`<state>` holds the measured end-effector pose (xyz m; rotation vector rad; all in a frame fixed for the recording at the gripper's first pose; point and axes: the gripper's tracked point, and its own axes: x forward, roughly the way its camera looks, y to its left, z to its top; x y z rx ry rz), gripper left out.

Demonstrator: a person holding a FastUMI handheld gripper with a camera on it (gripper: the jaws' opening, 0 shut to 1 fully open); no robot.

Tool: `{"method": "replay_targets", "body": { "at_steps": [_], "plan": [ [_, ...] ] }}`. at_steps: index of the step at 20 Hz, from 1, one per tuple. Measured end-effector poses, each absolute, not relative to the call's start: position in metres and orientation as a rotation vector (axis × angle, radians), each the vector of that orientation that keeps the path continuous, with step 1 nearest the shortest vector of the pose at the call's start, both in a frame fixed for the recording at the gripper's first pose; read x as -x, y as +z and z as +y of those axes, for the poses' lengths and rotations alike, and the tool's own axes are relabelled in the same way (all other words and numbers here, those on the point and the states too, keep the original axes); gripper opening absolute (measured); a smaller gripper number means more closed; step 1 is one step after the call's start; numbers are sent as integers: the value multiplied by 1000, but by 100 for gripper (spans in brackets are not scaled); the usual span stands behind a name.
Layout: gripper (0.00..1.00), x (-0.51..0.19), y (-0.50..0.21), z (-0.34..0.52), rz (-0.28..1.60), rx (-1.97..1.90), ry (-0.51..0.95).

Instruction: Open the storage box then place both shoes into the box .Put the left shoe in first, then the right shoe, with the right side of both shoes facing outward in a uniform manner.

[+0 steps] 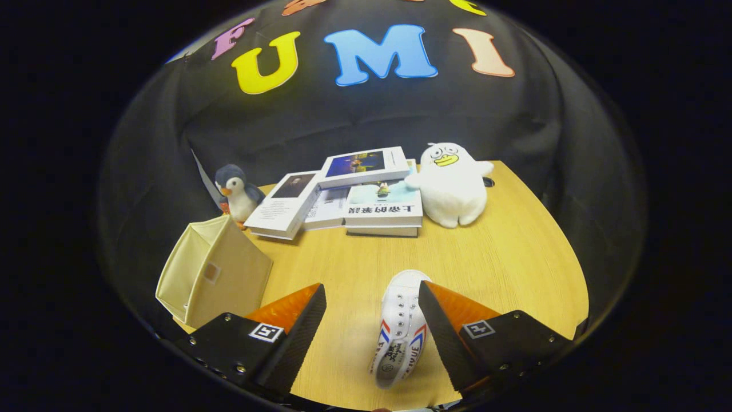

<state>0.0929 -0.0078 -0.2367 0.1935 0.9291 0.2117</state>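
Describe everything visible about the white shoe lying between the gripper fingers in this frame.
The white shoe is a low canvas-looking sneaker with white laces, metal eyelets and red and blue stripes on its side. It lies on the wooden table, toe pointing away towards the books. It sits between the open fingers of the gripper, close against one finger and well apart from the other; whether that finger touches it is unclear.

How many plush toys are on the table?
2. A penguin plush stands behind the storage box, left of the books; a white duck plush sits right of them.
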Motion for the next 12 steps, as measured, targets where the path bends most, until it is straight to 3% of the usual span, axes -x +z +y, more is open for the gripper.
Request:
{"method": "replay_targets", "body": {
  "at_steps": [5,12],
  "plan": [
    [98,-76,-295,-38,1077,-166,118],
    [96,-54,-342,-34,1272,-271,107]
  ]
}}
